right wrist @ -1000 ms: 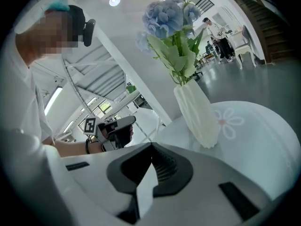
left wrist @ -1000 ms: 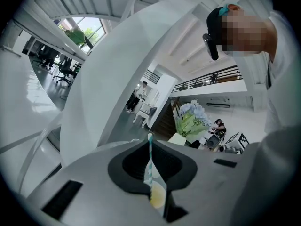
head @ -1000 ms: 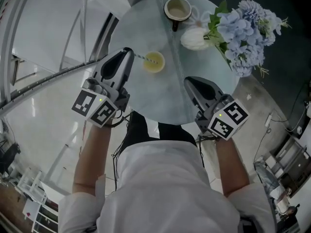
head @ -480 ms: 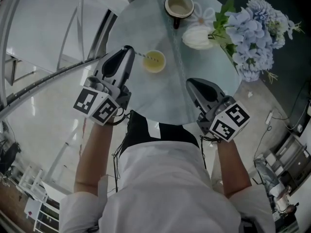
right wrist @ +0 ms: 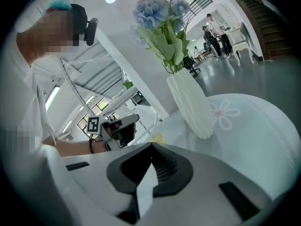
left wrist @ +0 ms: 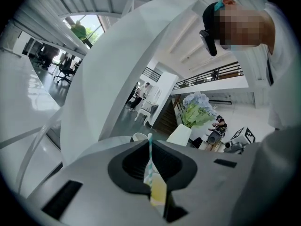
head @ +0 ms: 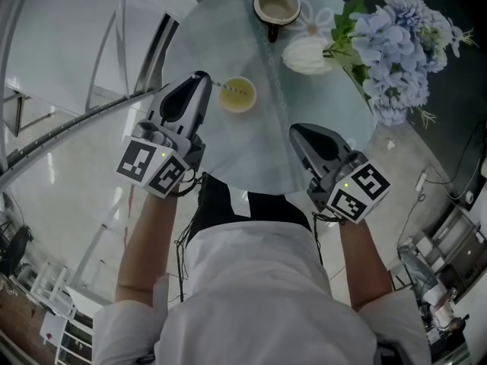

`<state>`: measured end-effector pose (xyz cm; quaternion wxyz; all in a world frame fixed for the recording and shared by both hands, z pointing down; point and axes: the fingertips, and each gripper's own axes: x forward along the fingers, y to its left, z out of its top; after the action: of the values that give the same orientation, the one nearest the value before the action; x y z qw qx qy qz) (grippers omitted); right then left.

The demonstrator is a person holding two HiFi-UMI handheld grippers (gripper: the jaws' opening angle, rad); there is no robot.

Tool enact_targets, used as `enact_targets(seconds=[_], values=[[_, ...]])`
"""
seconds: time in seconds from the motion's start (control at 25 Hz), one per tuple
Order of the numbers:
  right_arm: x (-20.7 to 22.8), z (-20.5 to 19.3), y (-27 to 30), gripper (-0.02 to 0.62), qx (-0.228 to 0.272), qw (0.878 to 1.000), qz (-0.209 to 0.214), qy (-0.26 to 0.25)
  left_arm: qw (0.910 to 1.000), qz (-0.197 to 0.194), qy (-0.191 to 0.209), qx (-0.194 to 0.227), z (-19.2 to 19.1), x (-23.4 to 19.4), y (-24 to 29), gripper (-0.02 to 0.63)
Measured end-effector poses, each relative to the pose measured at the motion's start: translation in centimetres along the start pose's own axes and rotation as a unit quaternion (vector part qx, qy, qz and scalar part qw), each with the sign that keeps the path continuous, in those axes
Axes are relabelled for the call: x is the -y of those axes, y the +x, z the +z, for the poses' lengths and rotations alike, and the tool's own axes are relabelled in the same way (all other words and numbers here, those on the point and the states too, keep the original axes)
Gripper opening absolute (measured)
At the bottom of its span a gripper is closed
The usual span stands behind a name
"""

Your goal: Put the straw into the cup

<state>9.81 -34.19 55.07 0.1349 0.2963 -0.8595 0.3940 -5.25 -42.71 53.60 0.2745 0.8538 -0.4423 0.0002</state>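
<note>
"While that striped straw [head: 223, 87] is pinched so far back, is its free end actually in the cup [head: 237, 96]?"

"From here it reaches across the rim, over the yellow drink [head: 240, 99]. Whether it dips in, I can't tell. The left gripper [head: 200, 79] has its jaws closed on the other end, just beside the cup, at the rim of the glass table [head: 251, 154]."

"So what would spoil it?"

"My guess is the slant. The straw seems to lie shallow rather than upright. If it is let go like that, it could tip back over the rim and roll onto the table or off it. If it is pushed in further at that angle, it could nudge the cup along or tip it, and the drink would go with it."

"And the other hand?"

"The right gripper [head: 298, 131] hangs well apart at the near side of the table, with its jaws together on nothing, so nothing steadies the cup. The white vase [head: 306, 56] with its blue flowers [head: 388, 44] and the mug [head: 277, 4] stand farther back, clear of all this."
</note>
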Motion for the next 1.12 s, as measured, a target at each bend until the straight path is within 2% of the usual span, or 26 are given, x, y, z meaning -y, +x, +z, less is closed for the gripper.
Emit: enact_targets(seconds=[0.48, 0.6, 0.76, 1.12], values=[[-0.3, -0.4, -0.4, 0.021, 0.001, 1.000, 0.000, 0.001, 0.9999, 0.003, -0.001, -0.011, -0.7, 0.2, -0.2, 0.039], [-0.6, -0.1, -0.6, 0.021, 0.007, 1.000, -0.001, -0.003, 0.9999, 0.007, -0.005, -0.013, -0.6, 0.1, -0.5, 0.114], [-1.0, -0.2, -0.7, 0.021, 0.010, 1.000, -0.001, -0.005, 0.9998, 0.009, -0.010, -0.015, -0.6, -0.1, -1.0, 0.156], [-2.8, 0.3, -0.5, 0.021, 0.021, 1.000, -0.003, -0.019, 0.9996, 0.014, -0.016, -0.019, -0.4, -0.4, -3.7, 0.173]])
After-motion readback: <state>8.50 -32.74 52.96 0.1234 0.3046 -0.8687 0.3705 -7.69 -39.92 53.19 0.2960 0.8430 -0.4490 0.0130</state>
